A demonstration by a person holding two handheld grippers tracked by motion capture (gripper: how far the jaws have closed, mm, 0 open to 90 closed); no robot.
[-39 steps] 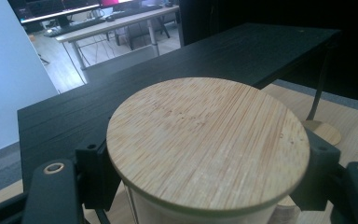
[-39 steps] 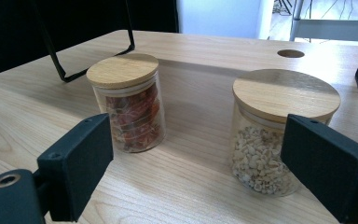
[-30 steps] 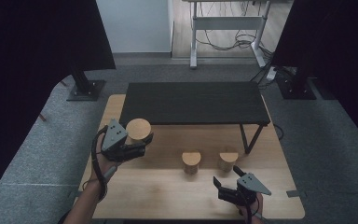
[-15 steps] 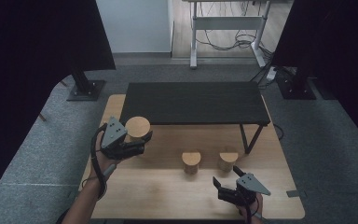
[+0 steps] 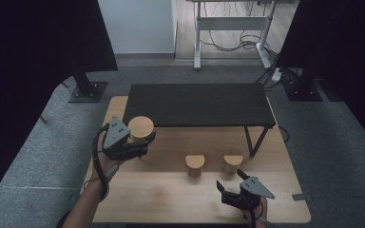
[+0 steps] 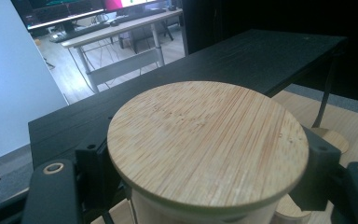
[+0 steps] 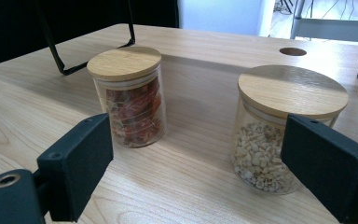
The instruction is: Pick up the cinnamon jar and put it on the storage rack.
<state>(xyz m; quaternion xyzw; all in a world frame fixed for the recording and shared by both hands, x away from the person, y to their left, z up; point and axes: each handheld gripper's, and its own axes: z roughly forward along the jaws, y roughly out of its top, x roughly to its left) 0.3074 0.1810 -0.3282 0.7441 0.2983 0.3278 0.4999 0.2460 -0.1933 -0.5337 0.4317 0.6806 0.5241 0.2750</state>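
While left gripper (image 5: pixel 145 142) clamps jar (image 5: pixel 140 127), right gripper (image 5: pixel 229 189) released, 2 jars ahead

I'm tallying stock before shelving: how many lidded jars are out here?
3. One jar is held in the left tongs beside the black shelf. Two stand on the table ahead of the right tongs: the red-filled jar and the pale-grain jar.
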